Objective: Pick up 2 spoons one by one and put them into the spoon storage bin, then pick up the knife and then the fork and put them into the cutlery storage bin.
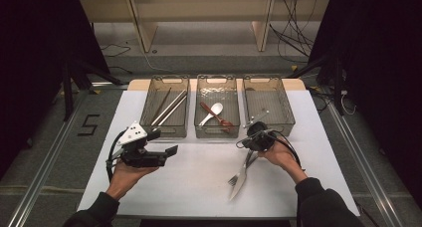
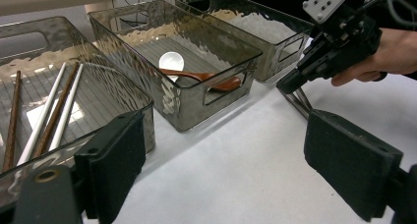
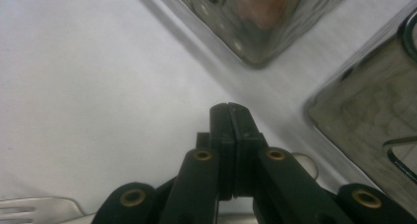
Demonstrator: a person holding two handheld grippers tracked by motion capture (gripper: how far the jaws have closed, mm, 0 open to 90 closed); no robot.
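Two metal forks [image 1: 239, 177] lie side by side on the white table [image 1: 199, 172], tines toward me. My right gripper [image 1: 250, 153] points down at their handle ends [image 2: 301, 103]. Its jaws [image 3: 229, 111] are pressed together with nothing visible between the pads, and I cannot tell whether a handle is pinched. Fork tines [image 3: 34, 209] show at the lower left of the right gripper view. My left gripper [image 1: 163, 141] hovers above the table's left side, held level. Its jaws [image 2: 231, 170] are wide open and empty, facing the trays.
Three clear trays stand in a row at the back. The left tray [image 1: 164, 132] holds chopsticks [image 1: 169, 107]. In the middle tray [image 1: 216, 134] are a white spoon [image 1: 214, 111] and a brown spoon [image 1: 221, 120]. The right tray [image 1: 287, 110] is bare.
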